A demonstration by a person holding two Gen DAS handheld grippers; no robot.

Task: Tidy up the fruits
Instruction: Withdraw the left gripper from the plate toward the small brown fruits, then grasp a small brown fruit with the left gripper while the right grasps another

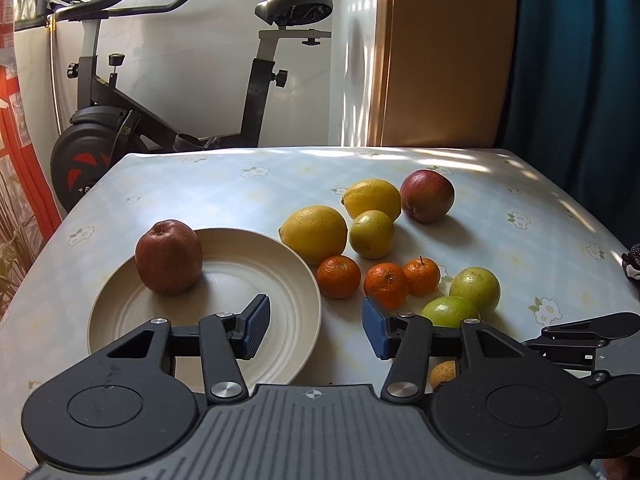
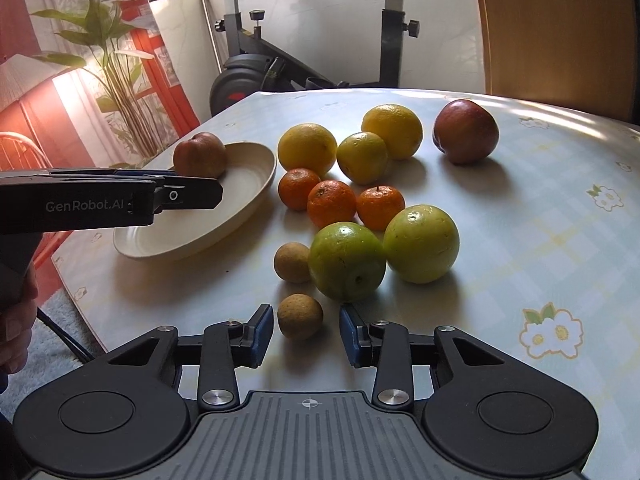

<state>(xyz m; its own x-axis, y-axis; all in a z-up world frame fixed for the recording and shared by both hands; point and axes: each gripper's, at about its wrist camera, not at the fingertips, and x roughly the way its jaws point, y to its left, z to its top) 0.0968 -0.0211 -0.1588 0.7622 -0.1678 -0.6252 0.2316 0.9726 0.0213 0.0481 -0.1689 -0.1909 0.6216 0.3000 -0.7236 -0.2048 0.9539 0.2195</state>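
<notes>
One apple [image 1: 168, 256] is set on the plate [image 1: 280, 344]; the rest (lemons, tangerines) remain. Left gripper [image 1: 316, 326] open, empty; right gripper [image 2: 306, 334] open around a small brown fruit [image 2: 300, 316], not yet gripped.

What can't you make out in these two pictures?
- Left wrist view: a small brown fruit is mostly hidden behind the linkage of the left gripper.
- Right wrist view: the plate is partly covered by that gripper.
- Right wrist view: the hand is cut off at the edge.
</notes>
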